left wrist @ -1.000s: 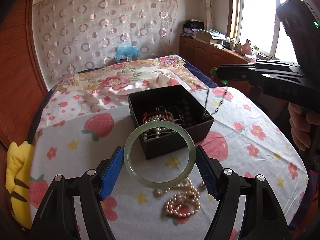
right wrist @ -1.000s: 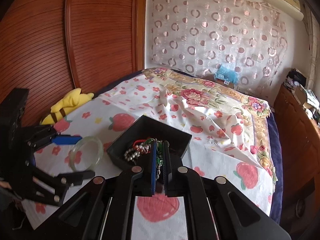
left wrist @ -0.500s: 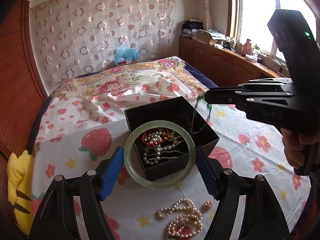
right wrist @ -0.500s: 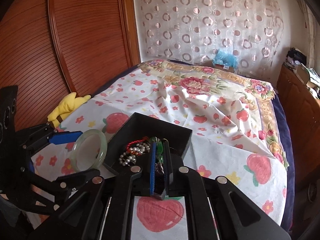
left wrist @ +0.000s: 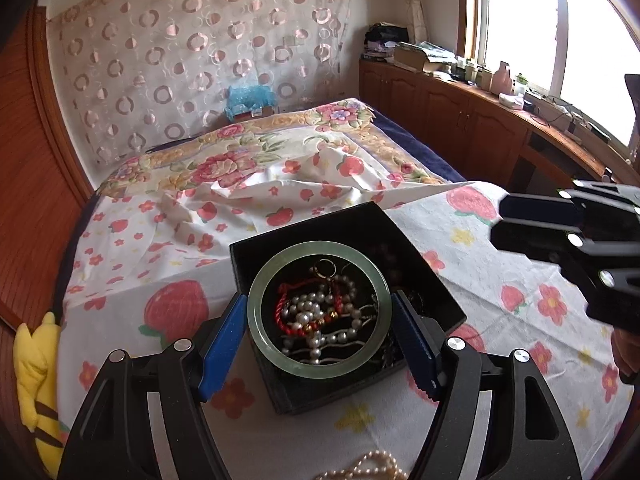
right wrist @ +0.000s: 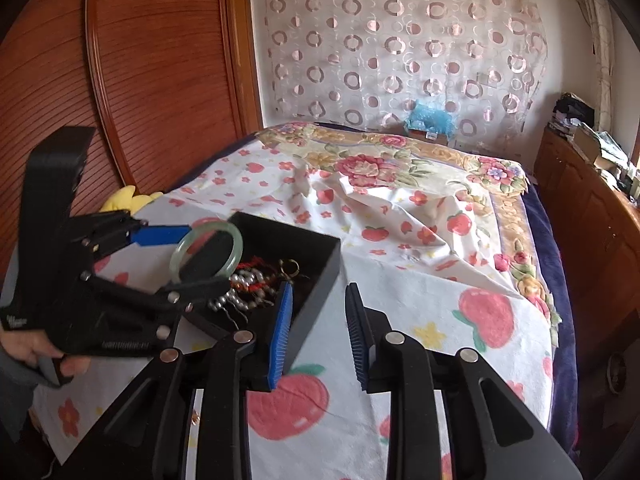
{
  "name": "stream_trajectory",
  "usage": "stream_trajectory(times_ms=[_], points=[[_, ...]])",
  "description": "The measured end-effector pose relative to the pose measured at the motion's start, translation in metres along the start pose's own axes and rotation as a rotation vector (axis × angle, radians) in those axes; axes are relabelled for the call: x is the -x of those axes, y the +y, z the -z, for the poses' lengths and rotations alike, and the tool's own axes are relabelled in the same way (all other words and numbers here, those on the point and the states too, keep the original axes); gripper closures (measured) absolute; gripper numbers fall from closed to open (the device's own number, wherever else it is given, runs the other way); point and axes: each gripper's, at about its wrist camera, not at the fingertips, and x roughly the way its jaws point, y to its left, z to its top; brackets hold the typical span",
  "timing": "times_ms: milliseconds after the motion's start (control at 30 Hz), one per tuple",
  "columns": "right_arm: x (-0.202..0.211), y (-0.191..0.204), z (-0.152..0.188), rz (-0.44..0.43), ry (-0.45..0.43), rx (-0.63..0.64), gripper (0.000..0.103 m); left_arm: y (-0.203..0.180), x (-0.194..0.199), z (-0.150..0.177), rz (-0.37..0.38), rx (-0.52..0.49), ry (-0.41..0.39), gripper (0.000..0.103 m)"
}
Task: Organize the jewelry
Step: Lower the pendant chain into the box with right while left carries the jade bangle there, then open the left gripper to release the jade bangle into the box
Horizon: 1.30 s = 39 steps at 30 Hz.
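My left gripper (left wrist: 319, 312) is shut on a pale green jade bangle (left wrist: 256, 300) and holds it flat just above the open black jewelry box (left wrist: 436, 280). The box holds pearl strands, a red cord bracelet and a gold ring. In the right wrist view the bangle (right wrist: 238, 246) hangs over the box's left corner (right wrist: 320, 276). My right gripper (right wrist: 318, 300) is open and empty, beside the box's right wall. It also shows at the right of the left wrist view (left wrist: 504, 220).
The box sits on a strawberry-print sheet (left wrist: 500, 272) over a bed. A pink pearl necklace (left wrist: 368, 468) lies on the sheet near me. A yellow plush toy (left wrist: 34, 368) is at the left edge. Wooden cabinets (left wrist: 460, 116) run along the right.
My left gripper carried the bangle forward until it is over the box. My right gripper opened, let its dark bead necklace go into the box, and drew back to the right.
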Motion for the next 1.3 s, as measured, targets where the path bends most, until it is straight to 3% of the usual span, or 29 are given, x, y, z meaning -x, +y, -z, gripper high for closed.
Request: stream_trajectory(times_ms=[167,267,500,700,1300], points=[[0.005,-0.005,0.011,0.000,0.001,-0.008,0.073,-0.004,-0.009,0.000,-0.005,0.000,0.013,0.034],[0.007,-0.005,0.014,-0.005,-0.002,-0.014,0.072,-0.004,-0.007,0.000,-0.009,0.002,-0.002,0.026],[0.018,0.004,0.030,-0.014,-0.030,-0.018,0.070,-0.002,0.022,0.010,0.015,0.009,-0.058,0.024],[0.026,0.025,0.049,-0.049,-0.051,-0.013,0.069,-0.003,0.048,0.038,0.028,-0.007,-0.073,0.024],[-0.018,0.089,0.090,-0.164,0.131,0.107,0.069,0.030,0.050,0.139,0.029,0.048,0.086,0.024]])
